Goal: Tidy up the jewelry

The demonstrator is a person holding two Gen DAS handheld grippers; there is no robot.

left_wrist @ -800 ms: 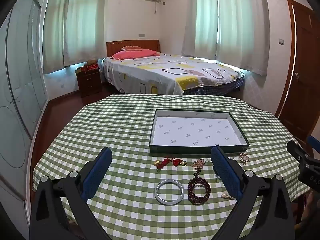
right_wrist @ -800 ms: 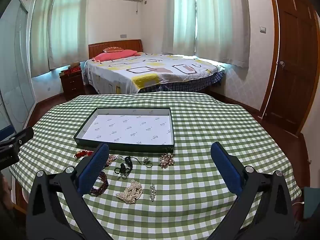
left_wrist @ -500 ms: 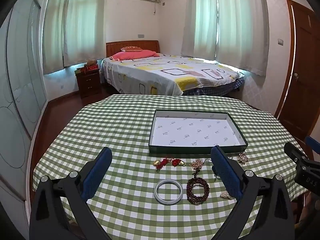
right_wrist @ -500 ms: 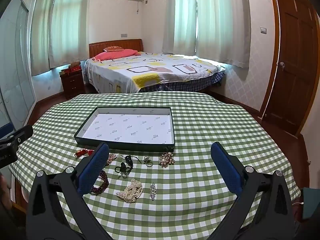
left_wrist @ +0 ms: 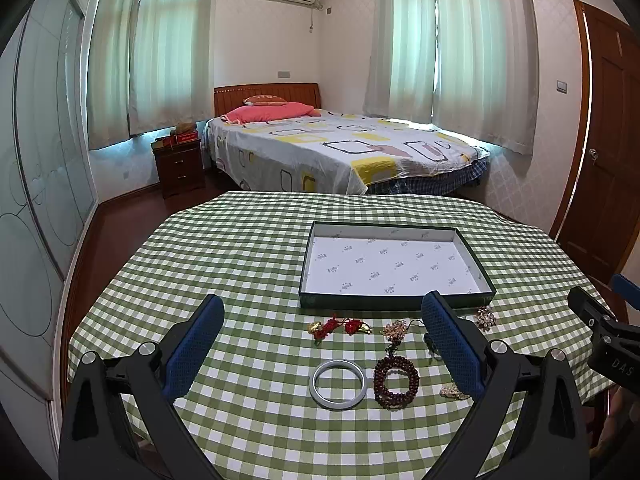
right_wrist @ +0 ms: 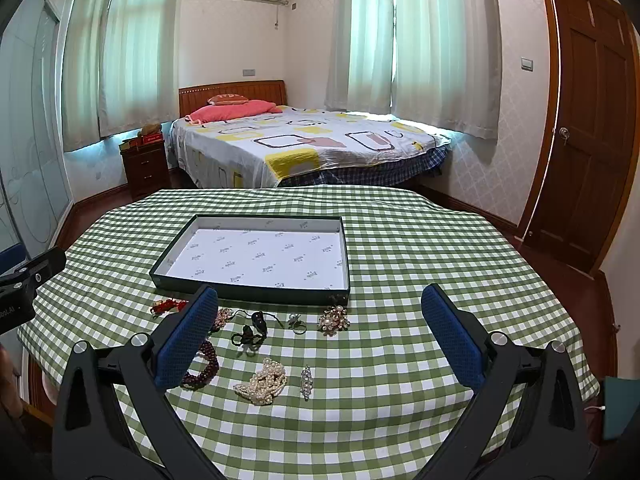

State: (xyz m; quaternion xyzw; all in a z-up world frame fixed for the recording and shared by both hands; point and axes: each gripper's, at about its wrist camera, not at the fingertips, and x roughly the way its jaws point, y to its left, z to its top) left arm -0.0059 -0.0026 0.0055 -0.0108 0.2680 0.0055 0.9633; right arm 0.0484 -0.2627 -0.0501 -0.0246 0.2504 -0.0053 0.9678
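Low in both frames the left gripper (left_wrist: 322,340) and right gripper (right_wrist: 320,332) hang spread and empty over the jewelry — bangle (left_wrist: 339,384), pearls (right_wrist: 262,383) — laid mid-frame beside the unfilled tray (right_wrist: 256,291) for short transfers.

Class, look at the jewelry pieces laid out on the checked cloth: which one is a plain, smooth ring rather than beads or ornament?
The white bangle, left of the dark red bead bracelet; it alone is one unbroken smooth hoop.

Jewelry pieces (right_wrist: 262,382) beside empty tray (right_wrist: 256,294)
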